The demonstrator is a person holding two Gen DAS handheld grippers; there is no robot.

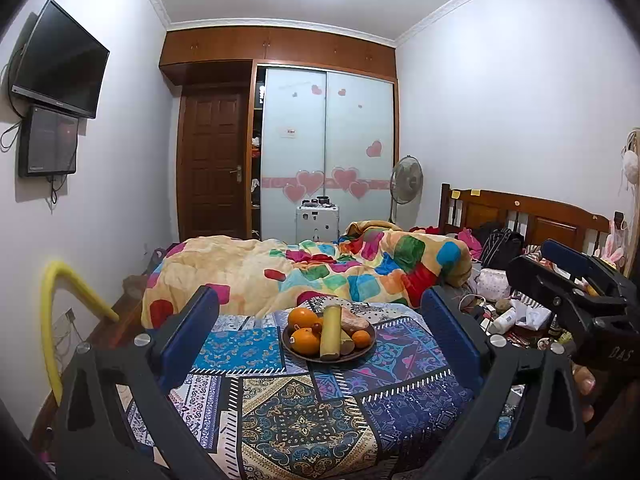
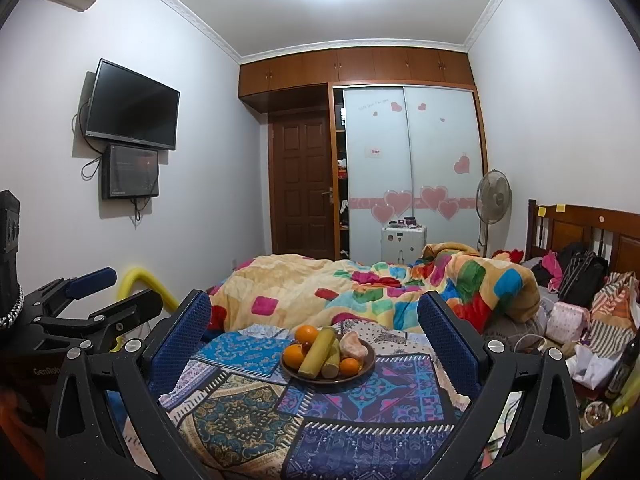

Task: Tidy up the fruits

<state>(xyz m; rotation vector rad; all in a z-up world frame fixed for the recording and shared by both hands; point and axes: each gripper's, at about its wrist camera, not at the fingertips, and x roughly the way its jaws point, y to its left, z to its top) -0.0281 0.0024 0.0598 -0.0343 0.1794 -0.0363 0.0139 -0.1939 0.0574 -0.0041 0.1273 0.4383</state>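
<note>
A dark round plate (image 1: 289,350) (image 2: 369,362) sits on a patchwork cloth (image 1: 280,408), straight ahead in both wrist views. It holds three oranges (image 1: 303,317) (image 2: 307,334), a long yellow-green stalk (image 1: 330,332) (image 2: 318,350), a shorter stalk piece (image 2: 332,360) and a pinkish-brown tuber (image 1: 353,322) (image 2: 353,344). My left gripper (image 1: 319,294) is open and empty, short of the plate; it also shows in the right wrist view as the left gripper (image 2: 112,292). My right gripper (image 2: 314,298) is open and empty too, and appears beside the left one as the right gripper (image 1: 548,266).
A rumpled multicoloured blanket (image 1: 320,268) lies just behind the plate. Bags, bottles and papers clutter the right side (image 1: 508,316) by the wooden headboard (image 1: 520,212). A yellow foam tube (image 1: 50,320) curves at the left. A fan (image 1: 406,180) and a wardrobe stand at the back.
</note>
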